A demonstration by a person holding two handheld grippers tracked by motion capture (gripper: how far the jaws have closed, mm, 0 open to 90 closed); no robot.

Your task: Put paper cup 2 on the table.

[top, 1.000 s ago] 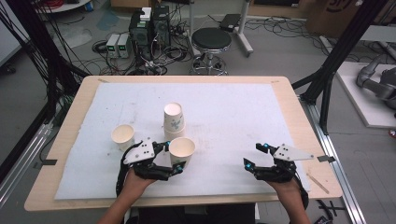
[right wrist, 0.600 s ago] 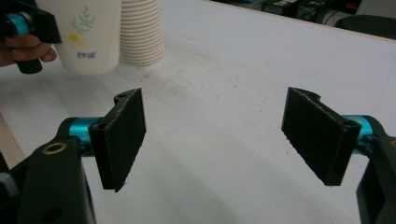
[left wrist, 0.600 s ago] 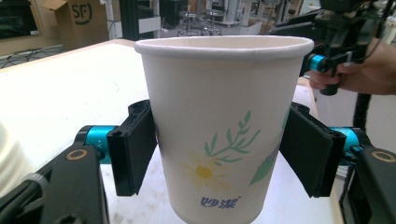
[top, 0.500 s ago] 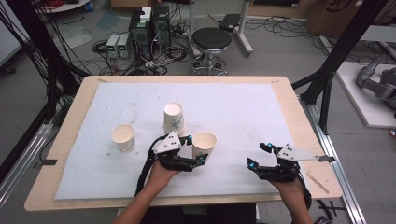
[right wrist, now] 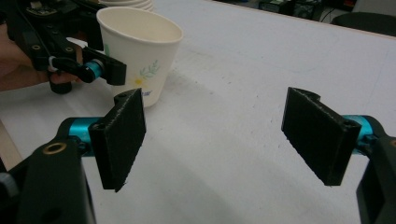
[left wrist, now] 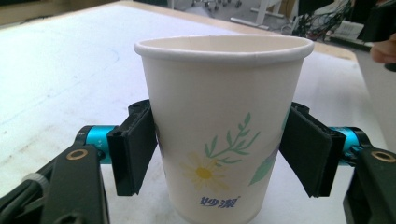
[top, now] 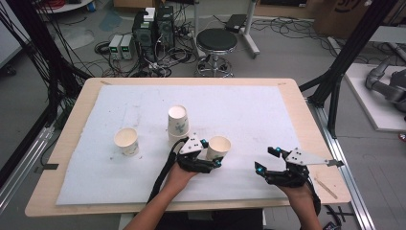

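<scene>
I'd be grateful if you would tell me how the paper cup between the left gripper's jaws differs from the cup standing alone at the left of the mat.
The held cup sits between the left gripper pads, which press its sides; the lone cup stands free, untouched. The held cup is near the mat's middle, close to the cup stack; the lone cup is farther left. Both are upright, open-topped white paper cups of like size.

Even, bright light; soft shadows, slight blur.
</scene>
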